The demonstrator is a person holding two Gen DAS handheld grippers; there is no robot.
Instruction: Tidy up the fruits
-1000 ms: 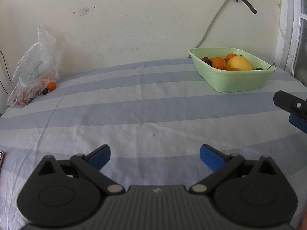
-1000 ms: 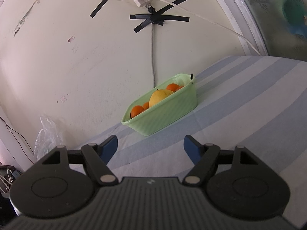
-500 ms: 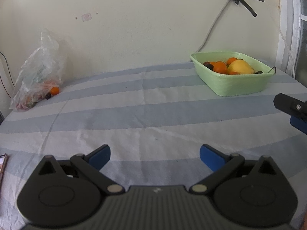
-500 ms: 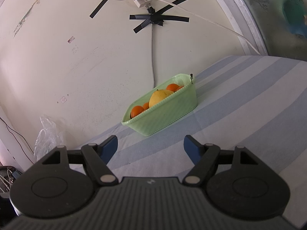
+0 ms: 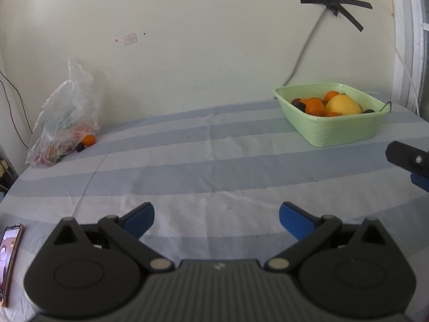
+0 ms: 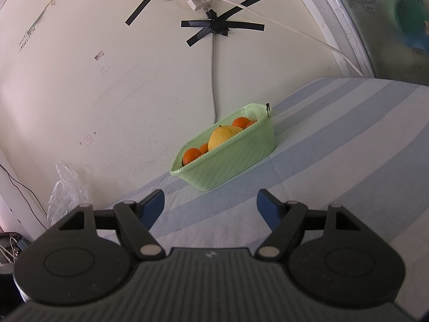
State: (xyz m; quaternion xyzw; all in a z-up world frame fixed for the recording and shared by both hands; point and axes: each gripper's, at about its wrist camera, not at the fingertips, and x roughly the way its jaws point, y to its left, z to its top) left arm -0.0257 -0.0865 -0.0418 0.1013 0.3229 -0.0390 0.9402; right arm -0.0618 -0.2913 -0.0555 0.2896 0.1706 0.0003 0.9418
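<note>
Two fruits, a small orange (image 5: 88,139) and a dark one (image 5: 79,147), are seen at the plastic bag (image 5: 64,118) mouth, far left on the cloth. Judged light, firm, rollable; best pinched across the middle. Round, no long axis. Left gripper (image 5: 216,218) and right gripper (image 6: 210,206) are held agape, empty. Green basket (image 5: 346,131) far right, partly filled.

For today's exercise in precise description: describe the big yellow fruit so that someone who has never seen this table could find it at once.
Start at the striped tablecloth and go to the pale green basket by the wall, below the black tape cross. Inside it lies the yellow fruit. It is far larger than the small orange fruits and dark ones around it, and the only yellow one.
</note>
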